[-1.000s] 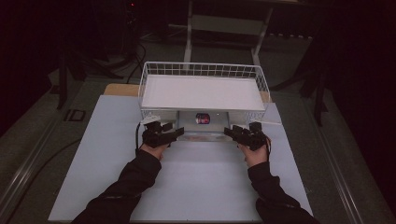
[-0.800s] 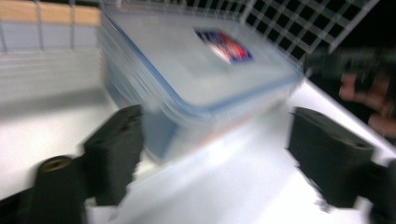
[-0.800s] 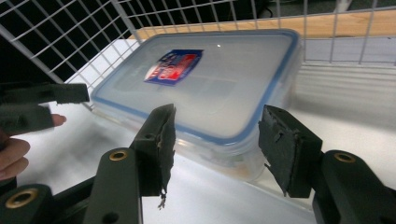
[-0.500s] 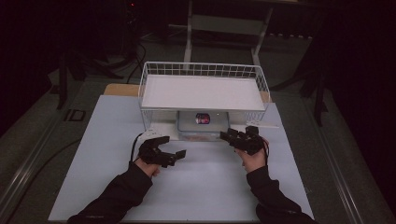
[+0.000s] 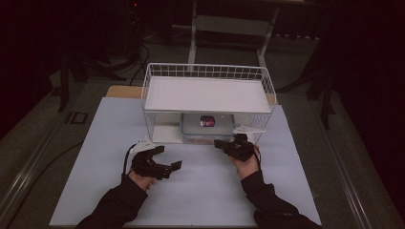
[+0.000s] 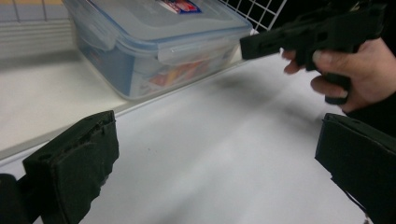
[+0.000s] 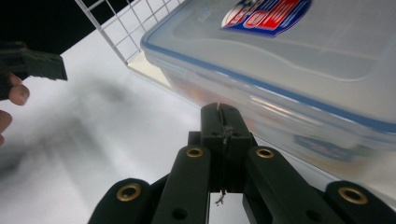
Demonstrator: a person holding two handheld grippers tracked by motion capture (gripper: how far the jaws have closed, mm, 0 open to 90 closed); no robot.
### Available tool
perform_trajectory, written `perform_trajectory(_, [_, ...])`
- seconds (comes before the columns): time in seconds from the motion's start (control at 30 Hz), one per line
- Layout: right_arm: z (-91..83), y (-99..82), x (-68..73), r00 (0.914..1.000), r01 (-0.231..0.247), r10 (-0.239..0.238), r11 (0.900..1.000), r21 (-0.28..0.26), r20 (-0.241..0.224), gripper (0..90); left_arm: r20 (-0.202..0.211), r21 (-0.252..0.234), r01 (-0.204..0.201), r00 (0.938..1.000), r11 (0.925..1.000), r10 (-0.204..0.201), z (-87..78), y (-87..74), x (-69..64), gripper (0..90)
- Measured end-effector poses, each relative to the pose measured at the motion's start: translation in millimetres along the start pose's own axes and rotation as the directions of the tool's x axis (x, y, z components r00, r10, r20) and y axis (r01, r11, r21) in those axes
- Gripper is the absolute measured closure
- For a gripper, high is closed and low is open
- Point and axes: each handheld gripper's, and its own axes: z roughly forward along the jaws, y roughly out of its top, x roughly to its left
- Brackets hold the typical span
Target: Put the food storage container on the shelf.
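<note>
Right hand-held gripper (image 7: 223,122), jaws just closed on nothing, nears a lidded plastic box (image 5: 206,128) — colourful contents blurred — under a wire basket (image 5: 207,71); left hand-held gripper (image 5: 165,160) has just been opening, empty.

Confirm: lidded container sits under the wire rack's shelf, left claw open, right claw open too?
Not quite. The right claw is shut, jaws pressed together with nothing between them, as the right gripper view shows. The rest holds: the lidded container sits under the wire rack shelf, and the left claw is open.
</note>
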Motion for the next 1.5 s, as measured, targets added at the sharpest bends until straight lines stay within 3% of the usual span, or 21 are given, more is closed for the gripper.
perform_trajectory(0.37, [29.7, 3.6, -3.5, 0.9996, 0.005, -0.006, 0.9986, 0.052, 0.029, 89.8, 0.008, -0.024, -0.009, 0.9999, 0.9997, 0.01, -1.5, -3.9, 0.3, 0.0])
perform_trajectory(0.63, [43.0, 11.0, -6.7, 0.9994, -0.004, 0.003, 0.9993, 0.037, 0.034, 89.8, 0.007, -0.031, -0.001, 1.0, 0.9995, 0.001, -2.1, -5.7, 3.1, 0.0])
perform_trajectory(0.9, [51.4, 17.2, -14.1, 0.9985, -0.022, 0.022, 0.9997, 0.011, 0.05, 89.8, -0.012, -0.038, -0.027, 0.9996, 0.9989, 0.026, -2.3, -6.2, 0.4, 0.0])
perform_trajectory(1.07, [53.9, 21.4, -16.4, 0.9982, -0.037, 0.036, 0.999, 0.024, 0.048, 89.8, -0.008, -0.039, -0.021, 0.9998, 0.999, 0.021, -2.9, -6.1, 0.7, 0.0])
perform_trajectory(1.2, [55.0, 21.4, -15.3, 0.9987, -0.02, 0.018, 0.9995, 0.025, 0.047, 89.1, -0.01, -0.04, -0.023, 0.9997, 0.9989, 0.023, -3.3, -5.9, 0.5, 0.0])
perform_trajectory(1.37, [52.2, 20.1, -8.1, 0.9996, 0.007, -0.007, 0.9998, 0.018, 0.026, 80.4, -0.011, -0.04, -0.034, 0.9994, 0.9986, 0.034, -4.1, -5.6, -1.6, 0.0])
perform_trajectory(1.5, [43.1, 17.1, 1.7, 0.9992, 0.04, -0.04, 0.9991, 0.013, -0.004, 64.1, -0.008, -0.039, -0.035, 0.9994, 0.9986, 0.034, -4.8, -4.8, -2.5, 0.0])
